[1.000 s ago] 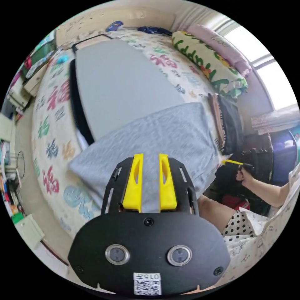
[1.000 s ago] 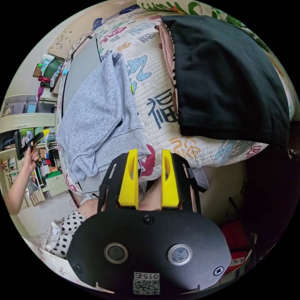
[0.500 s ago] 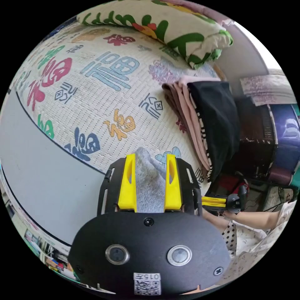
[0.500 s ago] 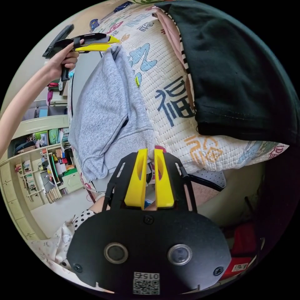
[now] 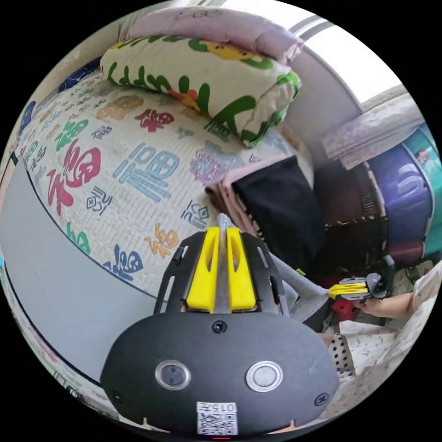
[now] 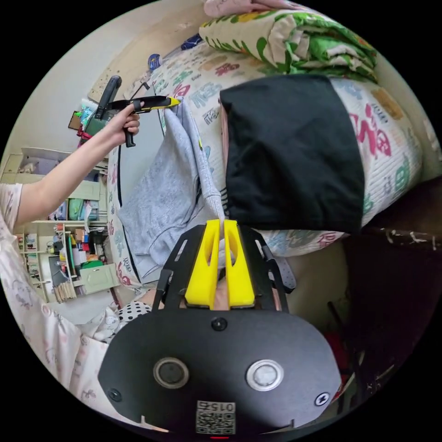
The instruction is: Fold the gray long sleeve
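Observation:
The gray long sleeve (image 6: 170, 193) hangs between both grippers beside the bed, lifted off the mattress. My left gripper (image 5: 223, 232) is shut on one corner of it, and a strip of gray cloth (image 5: 223, 276) runs between its yellow jaws. In the right gripper view a hand holds that same left gripper (image 6: 174, 101) with the garment draping down from it. My right gripper (image 6: 221, 225) is shut on the ribbed hem corner. The right gripper (image 5: 332, 291) also appears low at the right in the left gripper view, with gray cloth (image 5: 304, 294) stretched toward it.
A stack of folded clothes topped by a black garment (image 6: 294, 152) lies on the patterned bed cover (image 5: 138, 152). A gray board (image 5: 50, 276) lies on the bed. A rolled quilt (image 5: 202, 83) sits at the bed's head. Shelves (image 6: 69, 248) stand behind the person.
Both grippers went from open to shut on the gray long sleeve and lifted it off the gray board, carrying it toward the stack of folded clothes. Both cameras swung toward the bed's head.

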Tool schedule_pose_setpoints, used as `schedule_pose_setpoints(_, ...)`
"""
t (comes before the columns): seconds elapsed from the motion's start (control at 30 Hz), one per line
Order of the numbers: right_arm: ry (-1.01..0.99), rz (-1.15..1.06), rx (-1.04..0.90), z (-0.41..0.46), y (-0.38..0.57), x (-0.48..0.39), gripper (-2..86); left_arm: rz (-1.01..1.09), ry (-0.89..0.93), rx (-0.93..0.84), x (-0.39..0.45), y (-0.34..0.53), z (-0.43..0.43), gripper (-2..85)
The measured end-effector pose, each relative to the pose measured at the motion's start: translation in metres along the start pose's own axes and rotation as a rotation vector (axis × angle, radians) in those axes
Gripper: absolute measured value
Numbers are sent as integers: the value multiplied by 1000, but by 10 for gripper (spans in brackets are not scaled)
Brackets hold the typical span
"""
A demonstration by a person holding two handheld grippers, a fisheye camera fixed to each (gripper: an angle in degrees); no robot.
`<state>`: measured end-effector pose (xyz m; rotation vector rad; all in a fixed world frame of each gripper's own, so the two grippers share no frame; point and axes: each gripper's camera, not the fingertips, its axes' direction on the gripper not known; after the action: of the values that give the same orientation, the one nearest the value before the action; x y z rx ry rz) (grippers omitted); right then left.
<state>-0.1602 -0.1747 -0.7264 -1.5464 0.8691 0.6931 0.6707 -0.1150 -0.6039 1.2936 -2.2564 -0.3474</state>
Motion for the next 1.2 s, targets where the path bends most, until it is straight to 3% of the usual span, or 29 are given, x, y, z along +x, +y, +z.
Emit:
schedule_pose_setpoints(0.13, 80, -154, 39, -60, 18, -56, 5, 38, 211, 259, -5, 31, -68, 15)
schedule_pose_setpoints(0.3, 13, -407, -88, -35, 51, -166, 5, -19, 241, 403, -49, 157, -132, 15)
schedule_pose_setpoints(0.43, -84, -563, -253, 41, 81, -242, 5, -172, 73, 291, -105, 308, -139, 15)
schedule_pose_setpoints(0.63, 2, -625, -560, 172, 117, -293, 5, -327, -11, 65, -165, 478, -36, 6)
schedule_pose_setpoints(0.8, 75, -720, -601, 173, 115, -341, 5, -302, -75, 145, -156, 521, -11, 3)
schedule_pose_setpoints(1.03, 251, -780, -765, 233, 92, -397, 23, -343, -187, 101, -144, 555, 57, 8)
schedule_pose_setpoints(1.1, 271, -767, -810, 242, 82, -412, 46, -353, -194, 93, -141, 562, 71, 11)
schedule_pose_setpoints(1.2, 148, -773, -905, 235, 72, -438, 128, -397, -180, 80, -141, 582, 87, 16)
